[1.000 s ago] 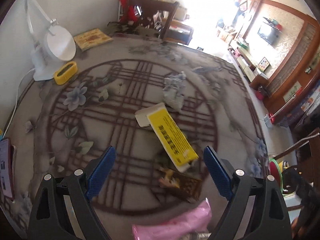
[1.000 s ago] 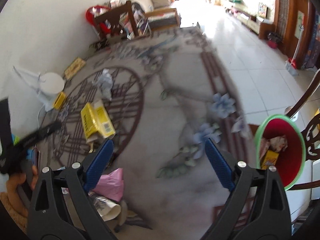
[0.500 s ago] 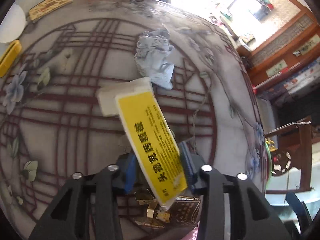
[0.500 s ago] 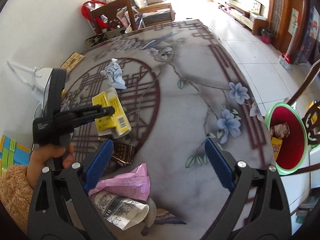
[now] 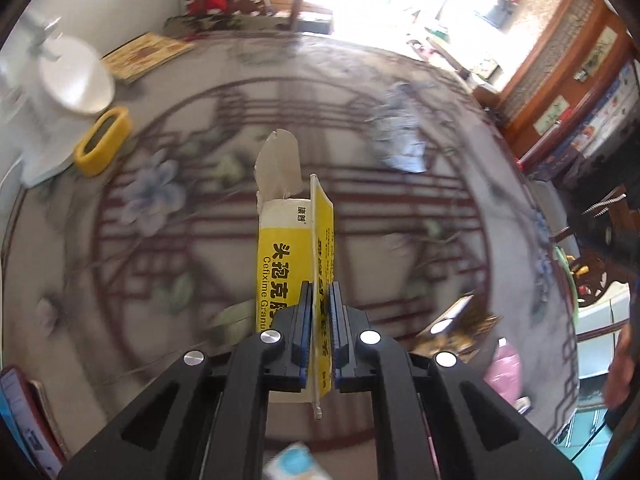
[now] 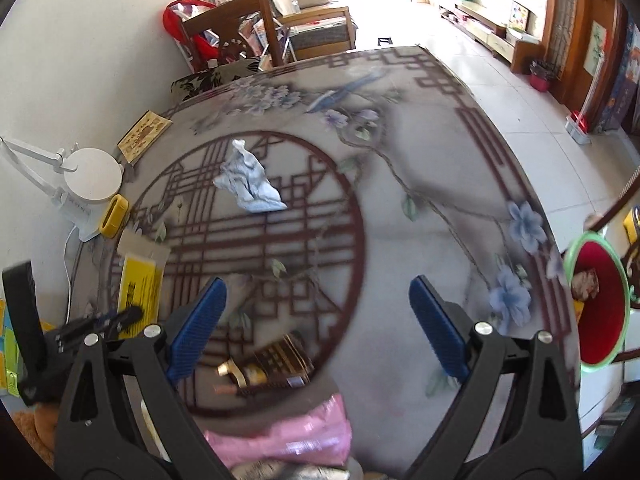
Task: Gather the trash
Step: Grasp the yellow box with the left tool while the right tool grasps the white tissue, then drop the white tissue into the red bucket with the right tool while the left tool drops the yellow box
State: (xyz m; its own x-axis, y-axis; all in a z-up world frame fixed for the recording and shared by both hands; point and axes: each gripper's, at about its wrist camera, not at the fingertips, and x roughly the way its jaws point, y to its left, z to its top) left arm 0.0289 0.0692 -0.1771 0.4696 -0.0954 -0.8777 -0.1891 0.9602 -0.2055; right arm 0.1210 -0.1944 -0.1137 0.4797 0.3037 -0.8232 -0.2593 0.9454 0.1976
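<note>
- Left tongs (image 5: 319, 300), lower centre of the left wrist view: pressed together on a thin yellow medicine box (image 5: 294, 240), pinching its right-hand panel edge-on.
- The box's long axis runs straight up the frame, in line with the tongs. Its torn white flap points to the upper centre. It looks lifted off the patterned worktop (image 5: 192, 344), though motion blur makes that uncertain.
- In the right wrist view the same box (image 6: 140, 284) sits at the left edge, with the left tongs (image 6: 120, 318) closed on its lower end.
- Right tongs (image 6: 316, 320), bottom of the right wrist view: spread wide and holding nothing.
- The red bin with a green rim (image 6: 598, 304) stands at the far right edge of that view, beyond the worktop's edge and well apart from the box. In the left wrist view only its green rim (image 5: 562, 258) shows, at the right edge.
- Judgement: the box must travel rightward across the whole worktop to reach the bin; the empty right tongs are nearer to it.
- Other trash on the worktop: crumpled pale paper (image 6: 248, 180) upper centre, a dark gold-printed packet (image 6: 272, 364) and a pink bag (image 6: 292, 436) just by the right tongs.
</note>
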